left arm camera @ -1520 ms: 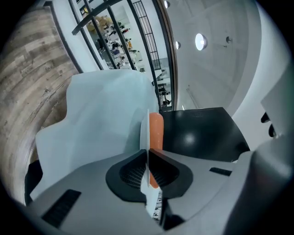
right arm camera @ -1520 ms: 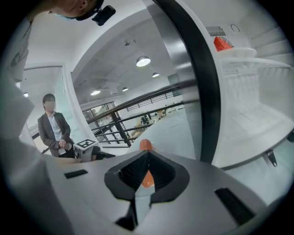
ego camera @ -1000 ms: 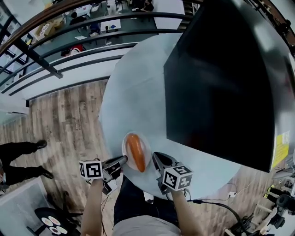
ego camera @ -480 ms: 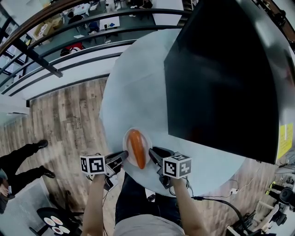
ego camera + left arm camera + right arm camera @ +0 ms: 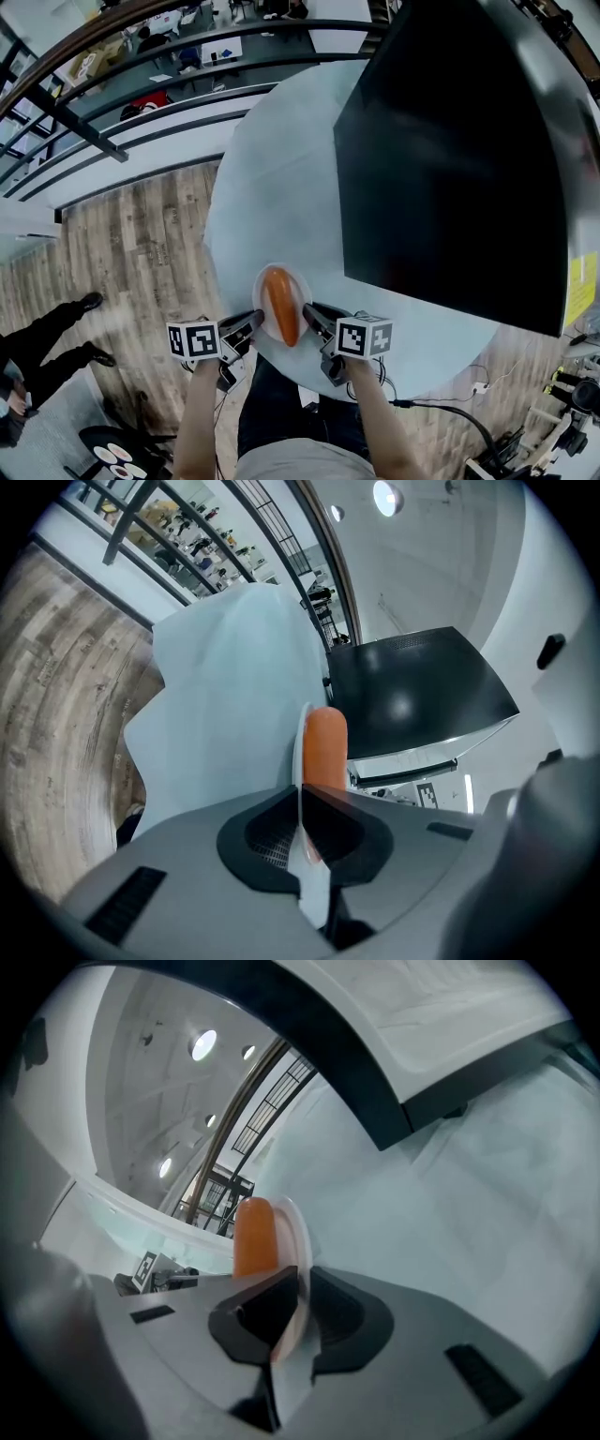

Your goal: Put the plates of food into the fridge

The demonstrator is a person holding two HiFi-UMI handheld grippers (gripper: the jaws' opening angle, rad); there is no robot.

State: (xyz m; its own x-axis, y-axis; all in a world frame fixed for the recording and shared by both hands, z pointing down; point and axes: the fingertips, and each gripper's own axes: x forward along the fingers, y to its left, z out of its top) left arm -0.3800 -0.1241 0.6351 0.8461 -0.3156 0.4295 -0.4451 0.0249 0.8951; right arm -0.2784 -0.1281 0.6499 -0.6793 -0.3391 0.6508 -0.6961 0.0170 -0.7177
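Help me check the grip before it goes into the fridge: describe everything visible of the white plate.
The white plate is small, round and shallow, and looks glossy like ceramic or plastic. One long orange piece of food lies along its middle. It is held about level at the near edge of the pale blue table. The left gripper is shut on its left rim, the right gripper on its right rim. Whether it touches the table cannot be told.
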